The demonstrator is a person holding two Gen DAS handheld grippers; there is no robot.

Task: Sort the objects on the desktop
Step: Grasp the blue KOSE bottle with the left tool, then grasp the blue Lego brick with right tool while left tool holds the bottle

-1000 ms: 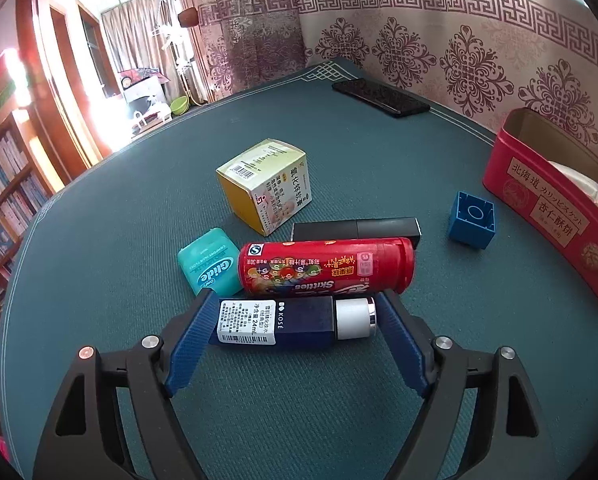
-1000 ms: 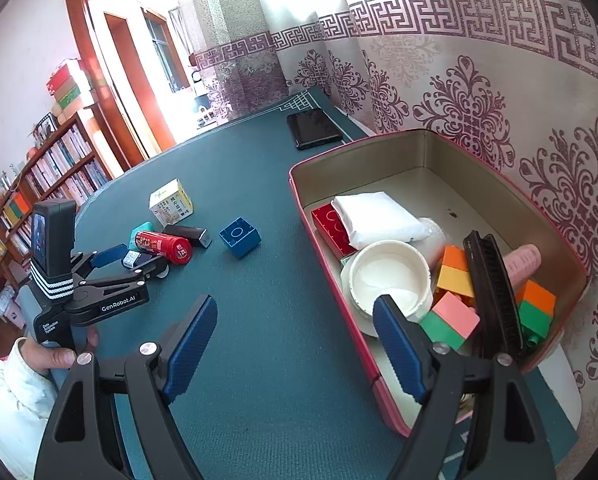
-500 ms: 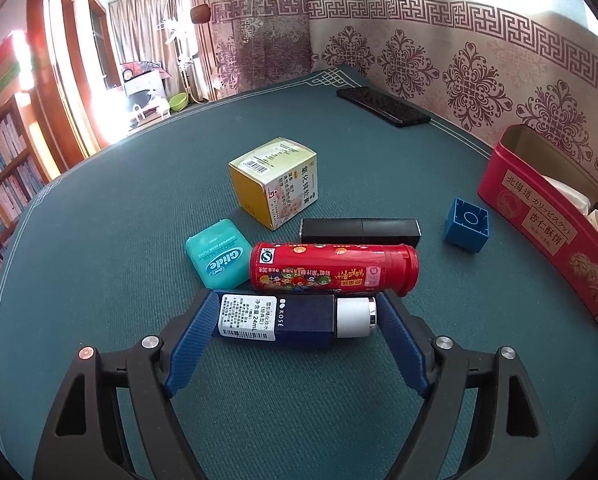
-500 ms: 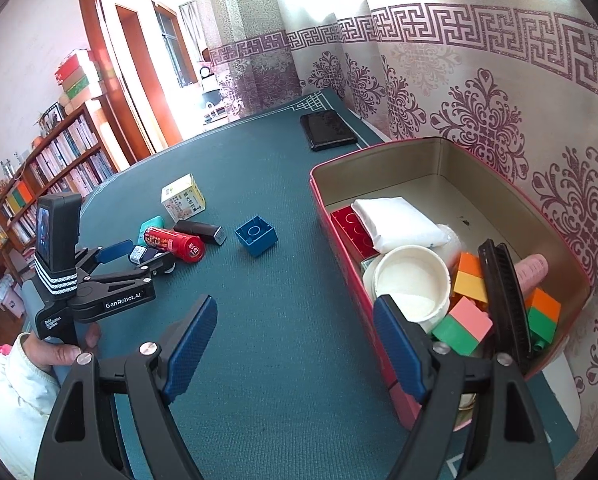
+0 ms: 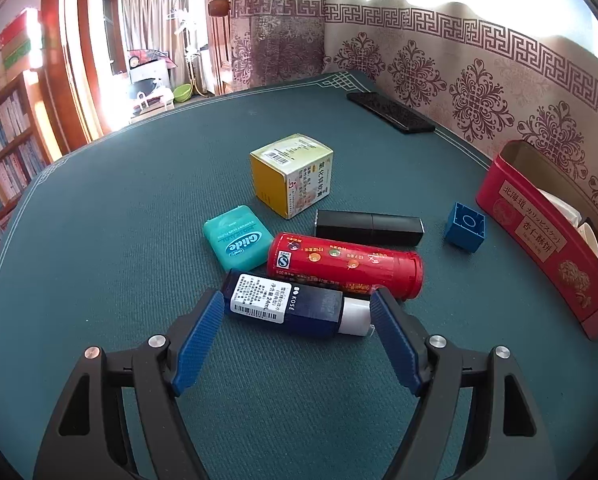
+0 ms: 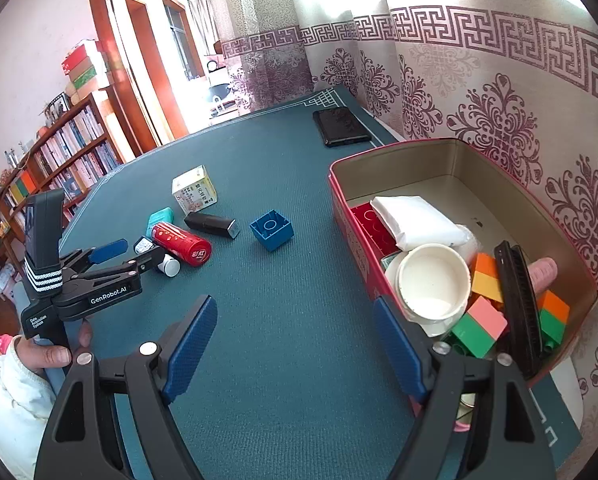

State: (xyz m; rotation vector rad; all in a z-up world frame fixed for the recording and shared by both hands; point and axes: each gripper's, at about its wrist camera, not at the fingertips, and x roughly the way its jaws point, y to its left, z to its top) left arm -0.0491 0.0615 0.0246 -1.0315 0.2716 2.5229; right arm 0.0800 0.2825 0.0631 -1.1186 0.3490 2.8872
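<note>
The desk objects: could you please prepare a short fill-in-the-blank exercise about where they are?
1. The dark blue bottle lies between the fingers of the ___ gripper.
2. The red candy tube lies on its ___.
3. The white cup sits inside the red ___.
4. The lone brick on the mat is ___ in colour.

Missing words: left; side; tin; blue

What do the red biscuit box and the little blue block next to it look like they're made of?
The red oblong biscuit box looks like painted tin: its bare inside walls have a dull gold metallic sheen and a rolled rim. The small blue square block looks like hard moulded plastic, smooth and slightly glossy, hollow with a moulded ring inside.
</note>
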